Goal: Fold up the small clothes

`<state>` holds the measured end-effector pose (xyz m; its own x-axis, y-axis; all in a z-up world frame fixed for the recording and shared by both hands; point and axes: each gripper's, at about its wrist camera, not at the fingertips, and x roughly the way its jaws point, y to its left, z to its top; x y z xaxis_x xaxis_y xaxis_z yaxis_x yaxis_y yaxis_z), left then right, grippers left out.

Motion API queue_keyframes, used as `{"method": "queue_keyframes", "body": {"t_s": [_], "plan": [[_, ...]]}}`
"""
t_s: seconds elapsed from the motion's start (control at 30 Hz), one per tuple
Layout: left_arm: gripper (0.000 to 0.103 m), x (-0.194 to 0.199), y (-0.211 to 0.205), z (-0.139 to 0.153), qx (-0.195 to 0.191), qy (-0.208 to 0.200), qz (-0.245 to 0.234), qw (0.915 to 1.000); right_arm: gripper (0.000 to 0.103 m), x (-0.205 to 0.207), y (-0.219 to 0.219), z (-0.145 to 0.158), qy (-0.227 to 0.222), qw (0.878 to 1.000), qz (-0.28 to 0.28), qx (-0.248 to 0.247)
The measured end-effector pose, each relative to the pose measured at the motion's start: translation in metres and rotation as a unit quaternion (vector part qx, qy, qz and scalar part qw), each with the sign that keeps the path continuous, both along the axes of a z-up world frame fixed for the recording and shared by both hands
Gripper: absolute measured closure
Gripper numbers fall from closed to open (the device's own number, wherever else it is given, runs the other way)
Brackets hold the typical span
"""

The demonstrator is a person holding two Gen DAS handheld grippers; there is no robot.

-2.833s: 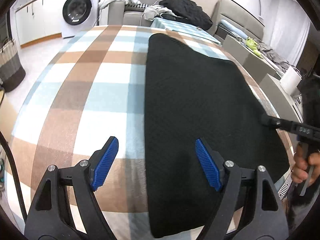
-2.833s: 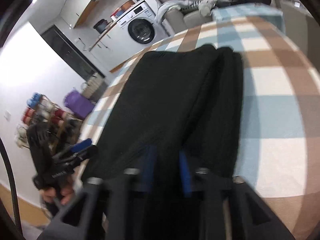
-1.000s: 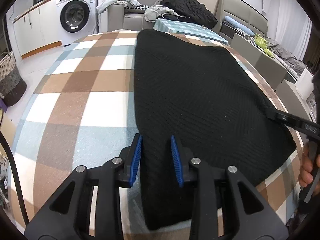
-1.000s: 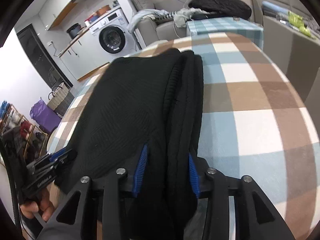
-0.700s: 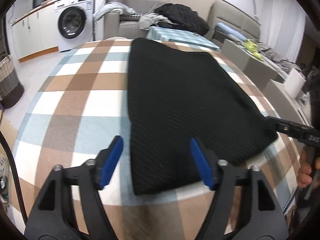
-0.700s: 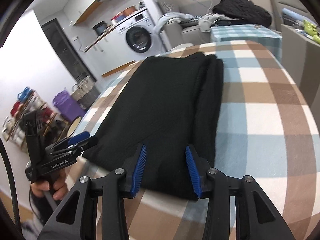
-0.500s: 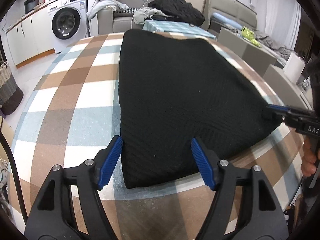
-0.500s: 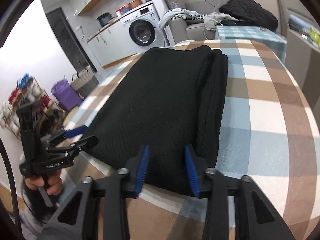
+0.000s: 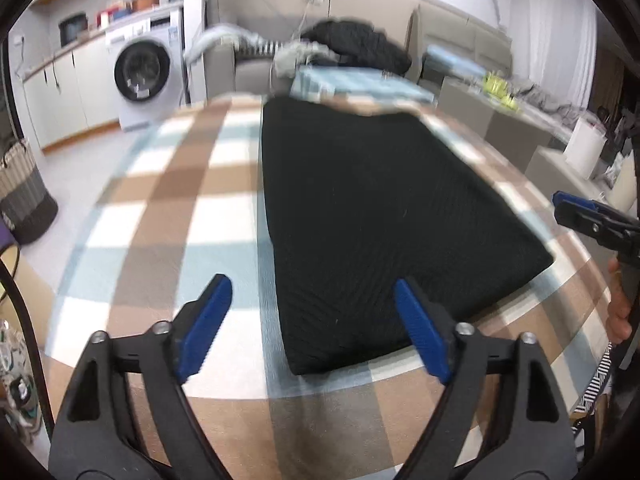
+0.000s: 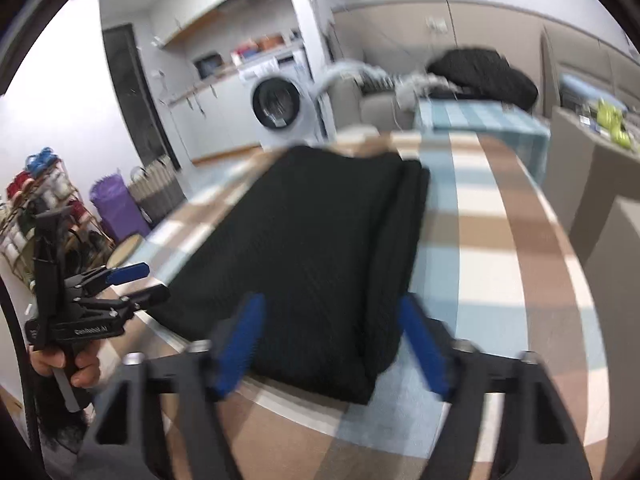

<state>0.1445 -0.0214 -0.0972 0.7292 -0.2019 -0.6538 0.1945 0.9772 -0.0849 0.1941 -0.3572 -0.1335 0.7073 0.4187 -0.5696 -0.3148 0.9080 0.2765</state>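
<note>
Item: black knit (image 9: pixel 372 216), folded into a long panel, flat on the checked worktop (image 9: pixel 168 184), one fold ridge along its right side. Left tongs (image 9: pixel 312 328) and right tongs (image 10: pixel 332 344): both opening, nothing gripped, near hem just beyond the tips. Step: lengthwise fold laid, released. Next, likely: regrip hem corners, fold crosswise.

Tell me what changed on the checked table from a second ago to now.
Both tools let go of the black garment. A second ago the left tool and right tool were clamped on its near edge; now their jaws are opening, clear of the cloth, and both have drawn back toward the table's near edge. The garment stays folded flat on the checked tablecloth.
</note>
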Motion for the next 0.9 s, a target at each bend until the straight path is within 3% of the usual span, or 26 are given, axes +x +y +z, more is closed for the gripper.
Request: {"method": "queue_keyframes", "body": {"t_s": [0.03, 0.17, 0.43, 0.63, 0.9], "plan": [[0.016, -0.003, 0.002, 0.003, -0.006, -0.011, -0.002, 0.9999, 0.003, -0.003, 0.0, 0.006, -0.013, 1.0, 0.001, 0.0], [0.001, -0.014, 0.006, 0.017, -0.015, -0.059, 0.005, 0.9981, 0.0, -0.013, 0.005, 0.017, -0.065, 0.998, 0.019, 0.0], [0.001, -0.024, 0.009, 0.028, -0.012, -0.108, 0.014, 0.994, 0.0, -0.015, 0.006, 0.011, -0.095, 0.995, 0.028, 0.017], [0.001, -0.023, 0.007, 0.021, -0.007, -0.117, 0.009, 0.9931, 0.0, -0.023, 0.009, 0.011, -0.124, 0.992, 0.021, 0.009], [0.001, -0.022, 0.01, 0.015, -0.018, -0.124, 0.006, 0.9922, 0.0, -0.023, 0.02, 0.002, -0.126, 0.991, 0.037, -0.008]]}}
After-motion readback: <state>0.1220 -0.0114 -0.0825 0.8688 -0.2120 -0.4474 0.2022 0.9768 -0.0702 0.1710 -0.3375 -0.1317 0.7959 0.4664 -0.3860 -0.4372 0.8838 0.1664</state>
